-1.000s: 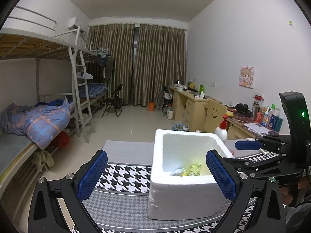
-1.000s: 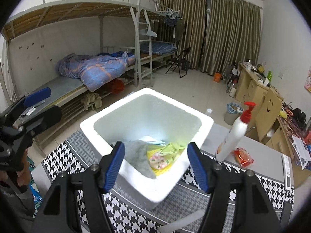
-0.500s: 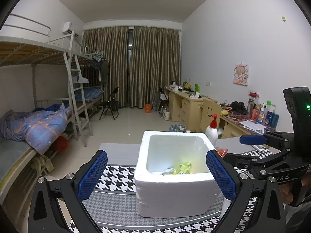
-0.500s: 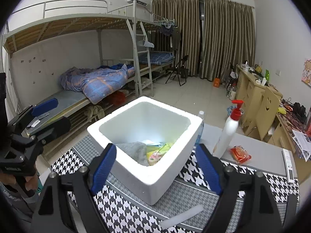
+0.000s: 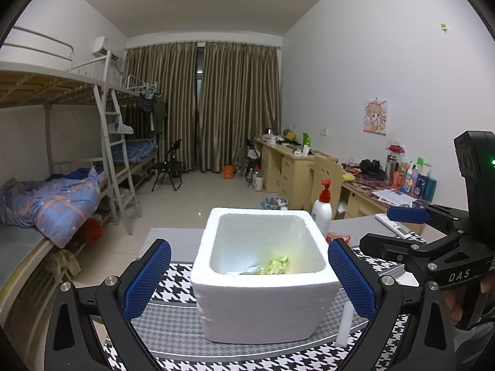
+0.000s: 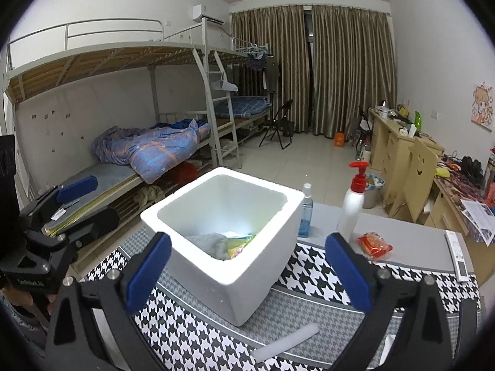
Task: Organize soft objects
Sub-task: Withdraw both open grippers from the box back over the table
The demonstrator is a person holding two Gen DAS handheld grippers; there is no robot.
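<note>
Left wrist view: left gripper (image 5: 249, 281) hanging spread wide, grasping nothing; white foam box (image 5: 263, 303) sitting on the houndstooth mat (image 5: 173, 281), yellow-green soft item (image 5: 275, 266) lying inside.

Right wrist view: right gripper (image 6: 247, 272) opening, jaws empty; grey cloth (image 6: 210, 244) resting in the box.

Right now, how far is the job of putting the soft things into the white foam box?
Done: a grey cloth and yellow-green soft items lie inside the foam box. In hand: nothing; the left gripper is open and empty, and the right gripper is opening its jaws with nothing between them. Left: possibly the red packet on the table, if it counts as soft.
</note>
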